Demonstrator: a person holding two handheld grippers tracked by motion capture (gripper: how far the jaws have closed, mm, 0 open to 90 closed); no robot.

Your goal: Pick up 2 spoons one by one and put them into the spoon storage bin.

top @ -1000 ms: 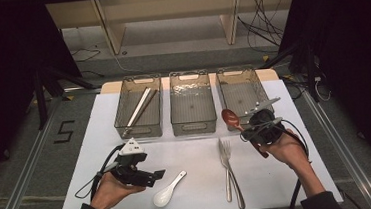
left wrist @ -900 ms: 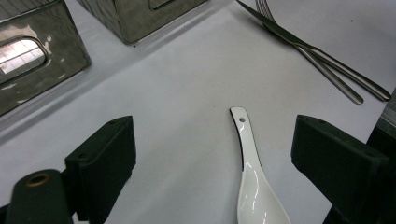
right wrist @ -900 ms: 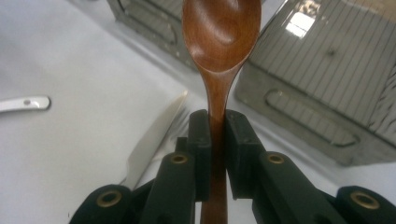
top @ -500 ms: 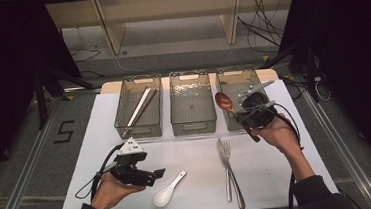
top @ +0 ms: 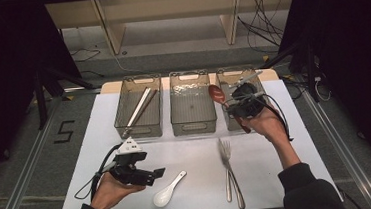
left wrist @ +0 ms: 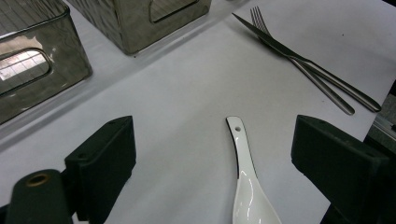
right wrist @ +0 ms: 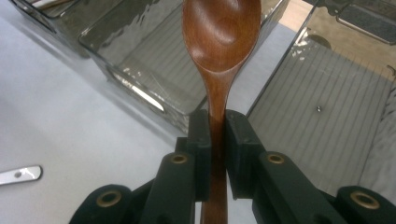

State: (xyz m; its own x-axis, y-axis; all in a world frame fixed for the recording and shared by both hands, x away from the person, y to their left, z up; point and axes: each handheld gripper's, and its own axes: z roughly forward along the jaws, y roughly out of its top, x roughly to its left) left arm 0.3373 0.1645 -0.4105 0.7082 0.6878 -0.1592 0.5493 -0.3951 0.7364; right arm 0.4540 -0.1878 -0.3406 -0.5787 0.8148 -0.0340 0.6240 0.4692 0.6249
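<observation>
Wooden spoon [right wrist: 219, 56], brown and glossy, is clamped by its handle between the jaws of the right gripper [top: 237, 103], its bowl pointing up and left over the gap between the middle bin [top: 192, 103] and the right bin [top: 228, 76], above the far right part of the table [top: 301, 140]. In the right gripper view the handle runs straight up between the two black jaws, which press it from both sides.

White sheeting covers the table, and three clear plastic bins stand in a row along its far edge. In the left bin [top: 140, 125] lies a pair of pale chopsticks [top: 138, 108], slanting from near left to far right. The middle bin looks bare inside.

At the near left, a hand holds the left gripper [top: 155, 174] low over the table, jaws spread wide and gripping nothing. Just right of it lies a white ceramic spoon [left wrist: 247, 186], bowl toward the near edge and handle pointing away; in the left gripper view it sits between the parted jaws without touching either.

Farther right, well apart from the white spoon, a metal fork [top: 226, 169] and a metal knife [top: 235, 186] lie side by side, crossing slightly.
</observation>
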